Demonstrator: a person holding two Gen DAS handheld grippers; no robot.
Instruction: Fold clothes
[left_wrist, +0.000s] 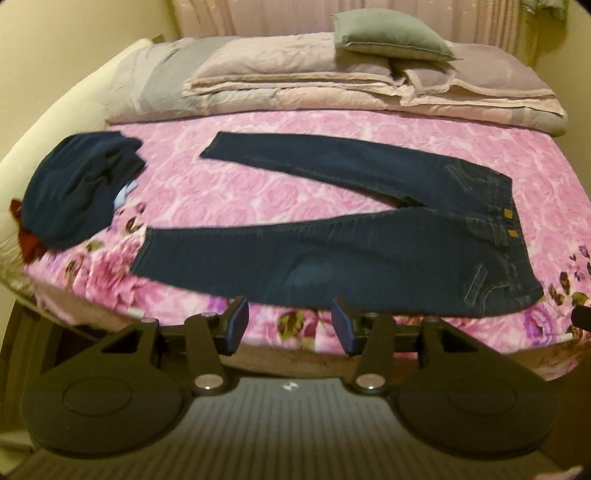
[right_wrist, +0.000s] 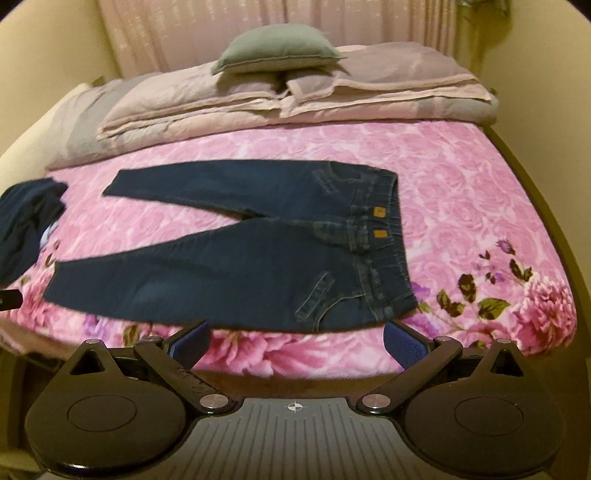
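Observation:
A pair of dark blue jeans (left_wrist: 332, 236) lies flat on the pink floral bedspread (left_wrist: 229, 192), waistband to the right, both legs spread toward the left. It also shows in the right wrist view (right_wrist: 240, 258). My left gripper (left_wrist: 290, 325) is open and empty, just in front of the near leg's lower edge. My right gripper (right_wrist: 295, 339) is open wide and empty, in front of the jeans' hip and near pocket. A dark navy garment (left_wrist: 77, 188) lies bunched at the left of the bed, also at the right wrist view's left edge (right_wrist: 26, 229).
Folded lilac quilts (left_wrist: 295, 81) with a grey-green pillow (left_wrist: 391, 37) fill the far end of the bed. A red cloth (left_wrist: 27, 236) peeks from under the navy garment. The bed's front edge (right_wrist: 295, 373) runs just below both grippers. Walls close in left and right.

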